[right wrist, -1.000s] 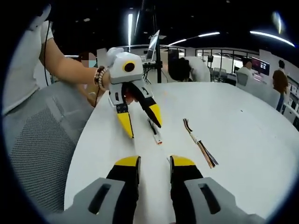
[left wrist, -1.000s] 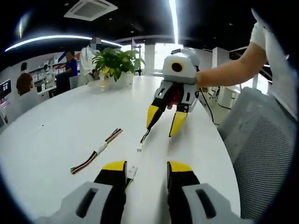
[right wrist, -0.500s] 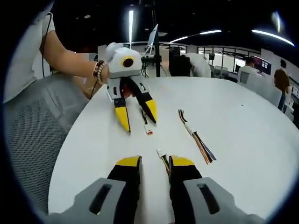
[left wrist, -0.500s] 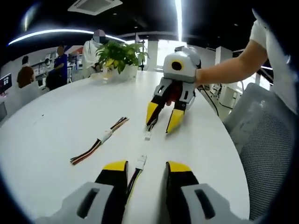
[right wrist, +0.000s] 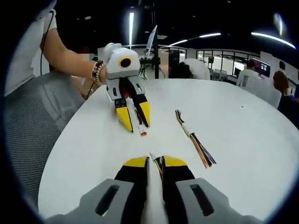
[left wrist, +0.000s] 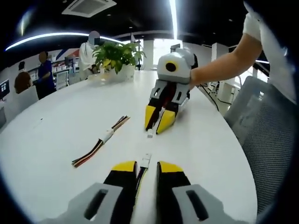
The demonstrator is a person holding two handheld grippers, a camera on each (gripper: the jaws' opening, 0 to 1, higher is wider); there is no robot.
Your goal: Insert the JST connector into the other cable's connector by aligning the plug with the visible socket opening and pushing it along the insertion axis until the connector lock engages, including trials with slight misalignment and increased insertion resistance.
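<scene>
My left gripper (left wrist: 141, 165) is shut on a multicoloured cable whose white connector (left wrist: 146, 160) sticks out just past the yellow fingertips. In the right gripper view the left gripper (right wrist: 136, 125) points toward me, its connector (right wrist: 142, 133) low over the white table (right wrist: 243, 140). My right gripper (right wrist: 154, 161) is shut on the other cable, whose white connector (right wrist: 153, 156) peeks out between the tips. Seen from the left gripper view, the right gripper (left wrist: 155, 127) faces me with its connector (left wrist: 150, 134) at the tabletop. The two connectors are apart, roughly facing each other.
A spare cable bundle (left wrist: 100, 142) with a white connector lies on the table (left wrist: 56, 126) beside the work area; its other sighting is the spare bundle (right wrist: 191, 135). A potted plant (left wrist: 117, 56) stands at the far end. A grey mesh chair (left wrist: 266, 140) is at the table edge. People sit in the background.
Both grippers' jaws have gone from open around the cables to shut on them. The two grippers stand a little closer together and more in line.
</scene>
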